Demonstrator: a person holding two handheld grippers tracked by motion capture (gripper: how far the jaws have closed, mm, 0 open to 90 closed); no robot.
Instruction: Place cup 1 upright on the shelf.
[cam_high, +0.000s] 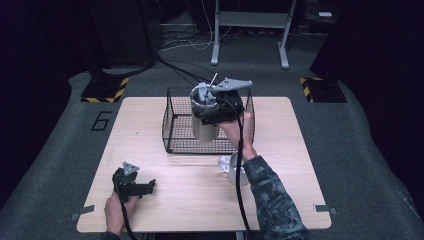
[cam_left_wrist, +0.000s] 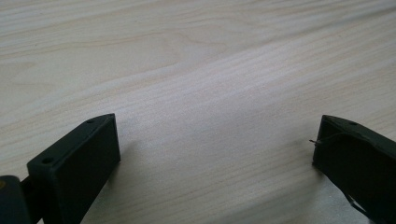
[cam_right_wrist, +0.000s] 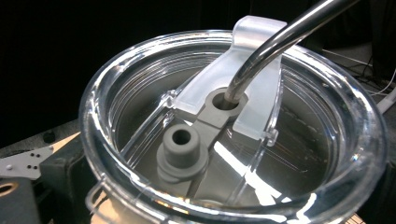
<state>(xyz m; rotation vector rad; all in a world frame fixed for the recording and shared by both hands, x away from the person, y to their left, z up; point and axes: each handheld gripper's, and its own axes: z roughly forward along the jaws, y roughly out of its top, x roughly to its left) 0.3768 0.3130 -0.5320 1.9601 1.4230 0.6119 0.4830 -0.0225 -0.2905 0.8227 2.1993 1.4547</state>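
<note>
Tumbler (cam_high: 204, 117) held above wire basket (cam_high: 176, 131).
Right gripper (cam_high: 216, 111) apparently clamps the steel tumbler; clear lid (cam_right_wrist: 233, 126), metal straw (cam_right_wrist: 275, 44). Left gripper (cam_high: 145, 187) rests on table (cam_high: 280, 150), jaws wide, empty.

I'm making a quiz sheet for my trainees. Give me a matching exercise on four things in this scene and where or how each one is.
Things:
1. tumbler
2. wire basket
3. left tongs
4. metal straw

States:
A. open, low over bare wood
B. passes through the hole in the clear lid
C. held up by the right tongs at the basket
D. stands on the table's far half

Pairs: 1-C, 2-D, 3-A, 4-B
</note>
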